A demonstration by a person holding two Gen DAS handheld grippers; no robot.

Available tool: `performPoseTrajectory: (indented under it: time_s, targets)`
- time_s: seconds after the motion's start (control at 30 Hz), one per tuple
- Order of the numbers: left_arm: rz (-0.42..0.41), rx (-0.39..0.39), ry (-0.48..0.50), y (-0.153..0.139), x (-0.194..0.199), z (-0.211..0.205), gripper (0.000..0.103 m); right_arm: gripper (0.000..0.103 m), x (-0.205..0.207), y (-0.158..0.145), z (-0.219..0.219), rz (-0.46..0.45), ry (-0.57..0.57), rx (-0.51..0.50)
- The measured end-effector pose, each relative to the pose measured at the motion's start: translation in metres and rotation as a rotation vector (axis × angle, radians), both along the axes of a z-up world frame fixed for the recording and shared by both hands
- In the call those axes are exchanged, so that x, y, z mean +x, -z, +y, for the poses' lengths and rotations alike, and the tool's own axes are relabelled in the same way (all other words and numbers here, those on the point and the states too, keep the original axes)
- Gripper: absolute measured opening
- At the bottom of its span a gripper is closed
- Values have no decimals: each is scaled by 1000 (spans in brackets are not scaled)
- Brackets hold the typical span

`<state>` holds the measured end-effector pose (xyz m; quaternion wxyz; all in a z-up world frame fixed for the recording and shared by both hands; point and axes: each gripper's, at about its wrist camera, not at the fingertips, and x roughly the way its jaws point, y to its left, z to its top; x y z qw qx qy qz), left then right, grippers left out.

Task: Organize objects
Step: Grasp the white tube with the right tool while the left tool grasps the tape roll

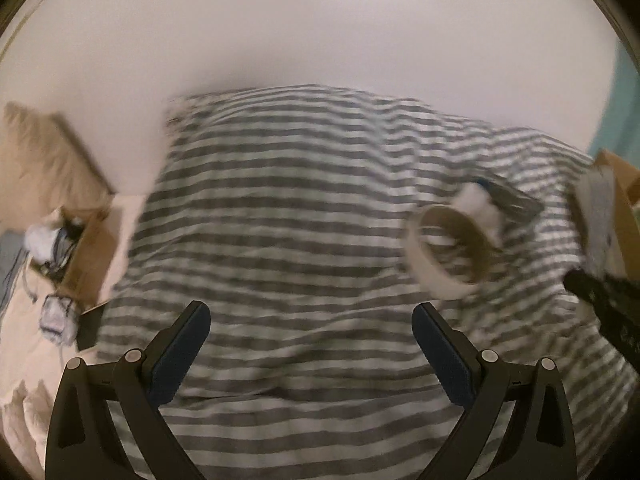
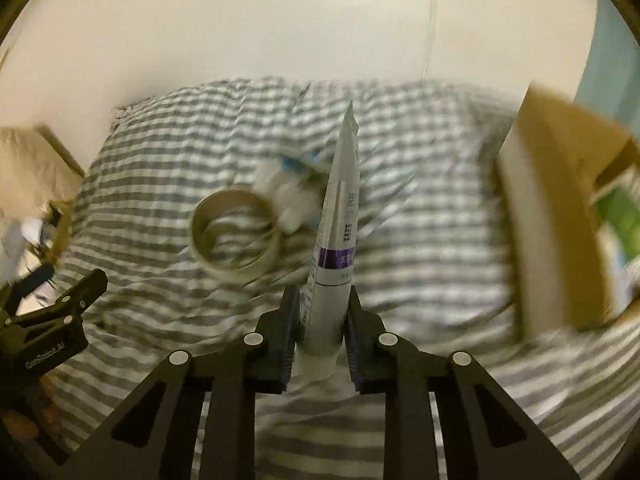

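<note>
tube [image 2: 334, 236] of cream, white with a purple band, is standing clamped between the right gripper [image 2: 320, 322] fingers, cap end down between the pads and crimped end pointing away over the striped duvet [image 2: 420, 240]. the left gripper [image 1: 310, 344] is hanging with its fingers spread wide apart, gripping nothing, above bare striped cloth. tape roll [image 1: 452, 250] is lying on the duvet just ahead and to the right of the left gripper, with a blurred white and blue packet [image 1: 486, 200] touching its far side. the right wrist view is showing the tube and a cardboard box [image 2: 560, 216] standing open close on its right; the left wrist view is showing only that box's near edge, and no tube. a second box [image 1: 86, 252] of clutter is sitting off the duvet's left edge. open striped cloth is lying between the two grippers and the wall [image 1: 320, 20].
</note>
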<state>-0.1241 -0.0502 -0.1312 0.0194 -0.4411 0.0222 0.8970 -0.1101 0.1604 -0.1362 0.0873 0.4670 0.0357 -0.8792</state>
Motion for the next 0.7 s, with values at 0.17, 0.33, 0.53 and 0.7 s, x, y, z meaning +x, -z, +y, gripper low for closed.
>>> performPoseTrajectory:
  time_s: [0.17, 0.33, 0.53, 0.7]
  targets:
    - [-33, -13, 106, 17, -13, 48, 103, 21, -24, 4, 30, 26, -10, 6]
    - [-65, -48, 171, 41, -40, 84, 103, 21, -24, 19, 53, -13, -19, -58]
    - [-96, -3, 179, 56, -72, 95, 103, 21, -28, 21, 58, -29, -17, -122]
    - [-103, 40, 195, 56, -80, 97, 87, 21, -27, 21, 57, -39, -30, -140]
